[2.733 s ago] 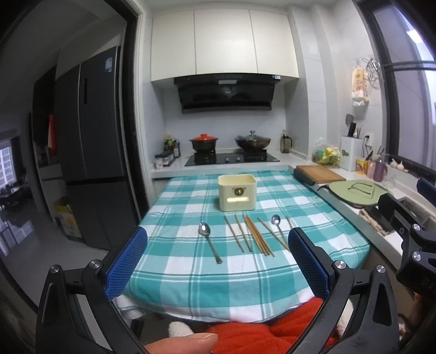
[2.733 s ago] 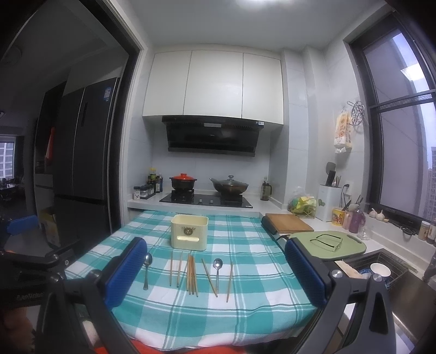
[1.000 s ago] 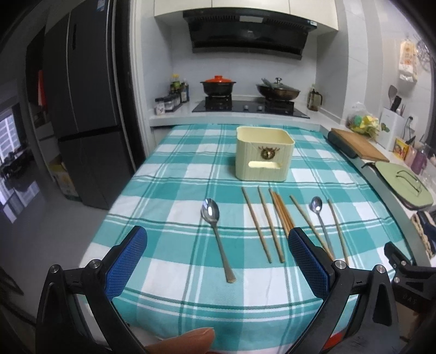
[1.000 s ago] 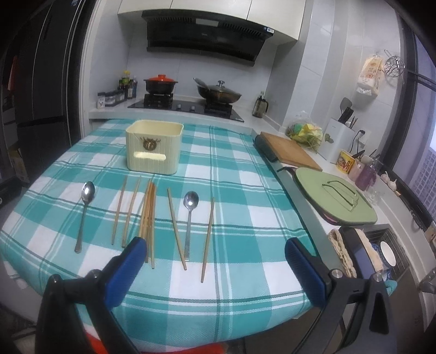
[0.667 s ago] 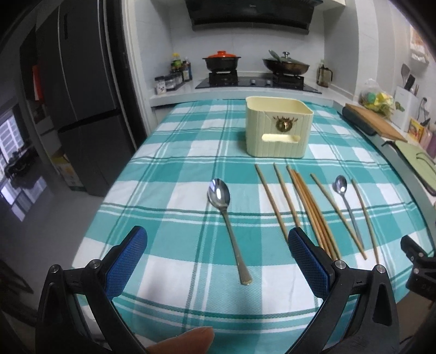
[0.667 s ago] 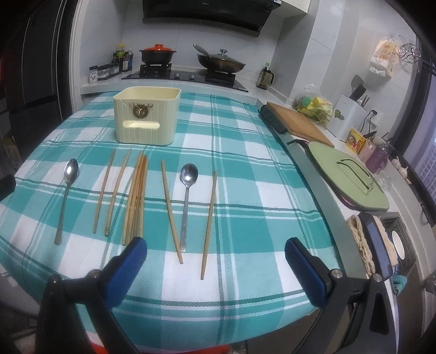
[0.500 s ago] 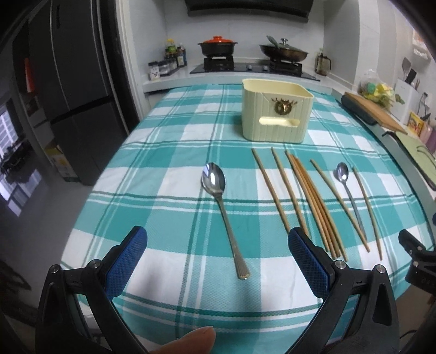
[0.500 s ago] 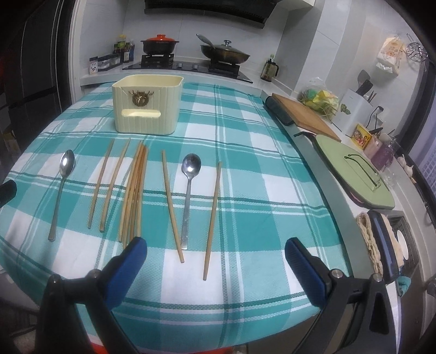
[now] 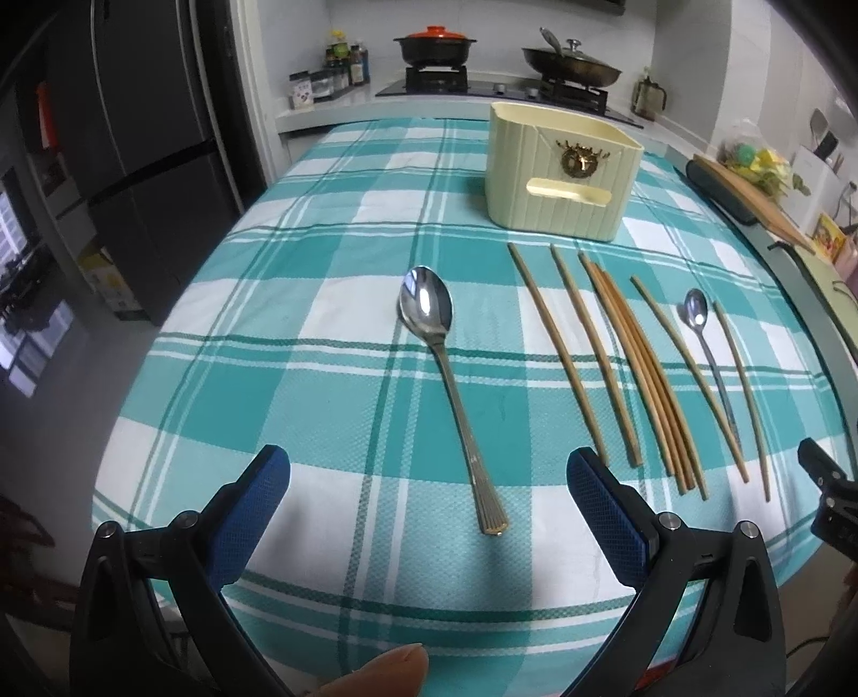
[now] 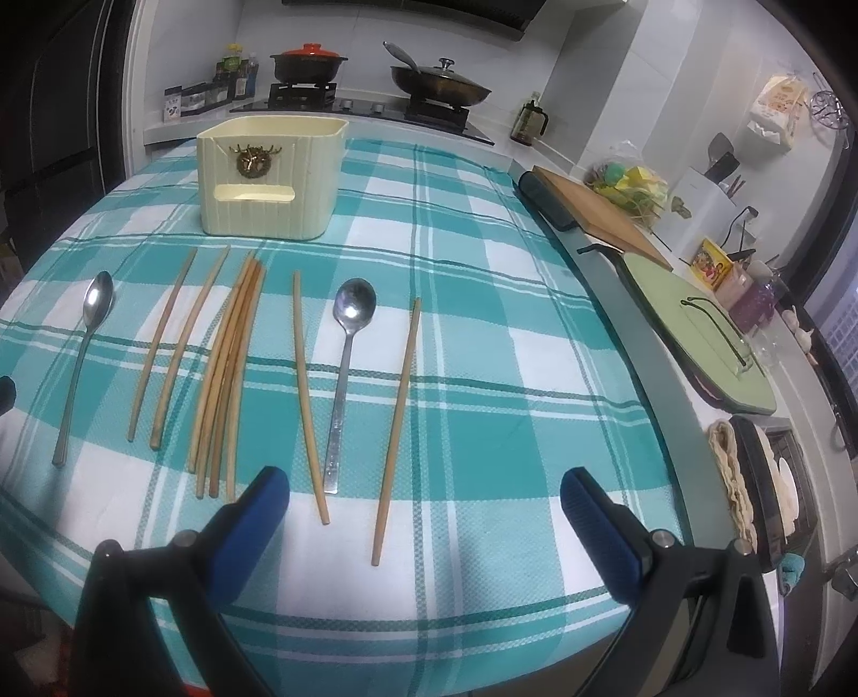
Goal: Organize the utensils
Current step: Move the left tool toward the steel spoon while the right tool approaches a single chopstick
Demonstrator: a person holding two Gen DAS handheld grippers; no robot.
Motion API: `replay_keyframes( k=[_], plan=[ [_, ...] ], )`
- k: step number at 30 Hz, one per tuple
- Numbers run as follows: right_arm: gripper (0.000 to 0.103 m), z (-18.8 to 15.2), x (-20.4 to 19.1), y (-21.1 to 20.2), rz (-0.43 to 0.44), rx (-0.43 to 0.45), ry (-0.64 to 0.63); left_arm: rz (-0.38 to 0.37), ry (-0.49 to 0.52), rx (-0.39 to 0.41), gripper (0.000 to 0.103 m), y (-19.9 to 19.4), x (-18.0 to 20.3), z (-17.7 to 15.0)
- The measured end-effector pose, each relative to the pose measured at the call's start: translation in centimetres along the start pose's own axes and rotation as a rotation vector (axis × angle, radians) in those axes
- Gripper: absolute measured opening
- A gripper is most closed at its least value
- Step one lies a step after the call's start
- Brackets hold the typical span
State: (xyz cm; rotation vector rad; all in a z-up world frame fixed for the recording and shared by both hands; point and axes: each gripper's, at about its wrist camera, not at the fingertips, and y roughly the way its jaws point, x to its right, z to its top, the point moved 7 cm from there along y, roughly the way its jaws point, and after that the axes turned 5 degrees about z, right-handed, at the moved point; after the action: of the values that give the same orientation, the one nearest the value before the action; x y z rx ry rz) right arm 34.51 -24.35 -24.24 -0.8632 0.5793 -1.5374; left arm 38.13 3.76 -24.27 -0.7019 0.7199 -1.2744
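Observation:
On the teal checked tablecloth [image 9: 300, 375] lie two steel spoons and several wooden chopsticks in a row. The large spoon [image 9: 450, 386] lies just ahead of my open, empty left gripper [image 9: 429, 482], handle end between its jaws' line. A bundle of chopsticks [image 9: 638, 370] and a smaller spoon [image 9: 708, 348] lie to its right. A cream utensil box [image 9: 563, 171] stands behind them. My right gripper [image 10: 423, 498] is open and empty over the near ends of a chopstick [image 10: 397, 423], the smaller spoon [image 10: 346, 370] and another chopstick [image 10: 305, 397]. The box [image 10: 271, 171] stands far left in that view.
A stove with a red pot [image 9: 434, 48] and a wok [image 10: 439, 80] stands behind the table. A wooden board [image 10: 595, 209] and a green lid [image 10: 697, 332] lie on the counter at the right. A fridge [image 9: 134, 134] stands at the left.
Both grippers have moved forward and down toward the table, so the utensils now lie close in front of the fingers. Nothing on the table has moved.

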Motion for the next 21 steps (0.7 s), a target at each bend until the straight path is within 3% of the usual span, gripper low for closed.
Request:
replay_keyframes(
  k=[3, 8, 13, 17, 21],
  plan=[
    [0.103, 0.0, -0.1, 0.0, 0.045, 0.026, 0.011, -0.008, -0.012, -0.027, 0.103, 1.0, -0.5, -0.3],
    [0.103, 0.6, 0.4, -1.2, 0.11, 0.145, 0.028, -0.008, -0.066, -0.047, 0.103, 2.2, -2.4, -0.5],
    [0.103, 0.7, 0.1, 0.1, 0.156, 0.123, 0.002, -0.006, -0.088, -0.049, 0.103, 3.3, -3.8, 0.7],
    [0.103, 0.5, 0.0, 1.4, 0.251, 0.091, 0.068, 0.002, -0.072, -0.05, 0.103, 4.5, -3.7, 2.4],
    [0.103, 0.7, 1.4, 3.3, 0.238, 0.042, 0.12, 0.011, -0.069, -0.064, 0.103, 5.7, -3.0, 3.4]
  ],
)
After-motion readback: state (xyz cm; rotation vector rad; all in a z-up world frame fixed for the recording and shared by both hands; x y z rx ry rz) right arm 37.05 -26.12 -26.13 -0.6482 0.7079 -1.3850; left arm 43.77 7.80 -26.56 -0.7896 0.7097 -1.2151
